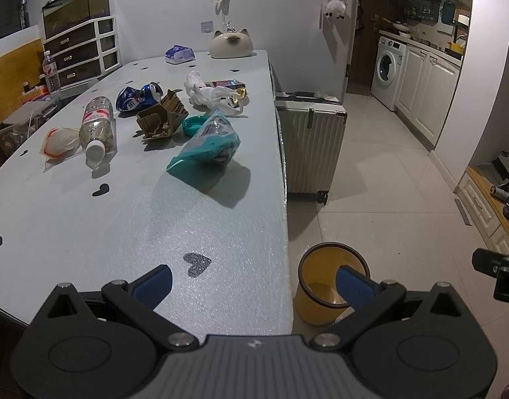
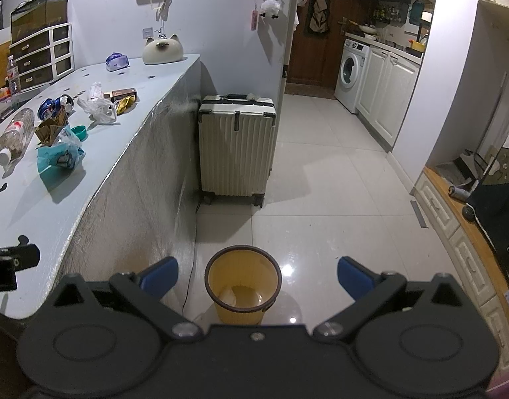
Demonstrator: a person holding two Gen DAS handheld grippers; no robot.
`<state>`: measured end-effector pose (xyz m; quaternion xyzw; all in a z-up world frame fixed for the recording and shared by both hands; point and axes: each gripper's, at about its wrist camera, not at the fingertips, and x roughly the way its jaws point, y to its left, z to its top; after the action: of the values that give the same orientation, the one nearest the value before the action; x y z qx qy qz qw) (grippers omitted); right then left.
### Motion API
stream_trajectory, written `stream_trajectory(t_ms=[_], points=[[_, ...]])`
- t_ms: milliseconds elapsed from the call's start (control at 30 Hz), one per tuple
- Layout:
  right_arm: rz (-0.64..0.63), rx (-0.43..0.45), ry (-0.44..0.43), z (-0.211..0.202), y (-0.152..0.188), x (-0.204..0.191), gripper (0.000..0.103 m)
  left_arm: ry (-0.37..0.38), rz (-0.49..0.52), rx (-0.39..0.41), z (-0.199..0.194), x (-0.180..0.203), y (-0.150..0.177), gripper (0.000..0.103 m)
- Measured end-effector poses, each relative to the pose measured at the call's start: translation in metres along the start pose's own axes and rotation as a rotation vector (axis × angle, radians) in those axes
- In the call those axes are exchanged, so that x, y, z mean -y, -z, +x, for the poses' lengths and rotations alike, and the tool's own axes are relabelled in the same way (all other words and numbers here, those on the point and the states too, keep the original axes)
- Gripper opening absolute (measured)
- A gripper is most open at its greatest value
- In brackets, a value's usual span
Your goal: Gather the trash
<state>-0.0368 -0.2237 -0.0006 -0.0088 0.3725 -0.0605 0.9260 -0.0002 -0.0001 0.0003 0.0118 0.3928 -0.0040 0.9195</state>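
Note:
Trash lies on the white table: a teal snack bag, a torn cardboard piece, a plastic bottle, a crushed blue can, a white plastic bag, a teal lid and a small pouch. A yellow bin stands on the floor beside the table; it also shows in the left wrist view. My left gripper is open and empty over the table's near edge. My right gripper is open and empty above the bin.
A cream suitcase stands on the floor by the table's side. A cat-shaped jar and a tissue pack sit at the table's far end. Drawers stand at the left. A kitchen with a washing machine lies beyond.

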Motion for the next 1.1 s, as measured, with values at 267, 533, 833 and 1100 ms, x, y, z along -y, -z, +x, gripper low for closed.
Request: stream_trajectory(t_ms=[267,533,833,1100], points=[[0.000,-0.001,0.001,0.001,0.000,-0.001,0.103,-0.001,0.000,0.001,0.000,0.000,0.000,0.103],[-0.001,0.000,0.002,0.000,0.000,-0.001,0.103,-0.002,0.001,0.003,-0.008,-0.006,-0.005,0.103],[-0.001,0.000,0.002,0.000,-0.001,-0.002,0.103,-0.003,-0.002,0.003,-0.010,-0.004,-0.003,0.103],[-0.002,0.000,0.002,0.001,-0.001,-0.002,0.103,-0.004,-0.001,0.005,-0.009,-0.003,-0.003,0.103]])
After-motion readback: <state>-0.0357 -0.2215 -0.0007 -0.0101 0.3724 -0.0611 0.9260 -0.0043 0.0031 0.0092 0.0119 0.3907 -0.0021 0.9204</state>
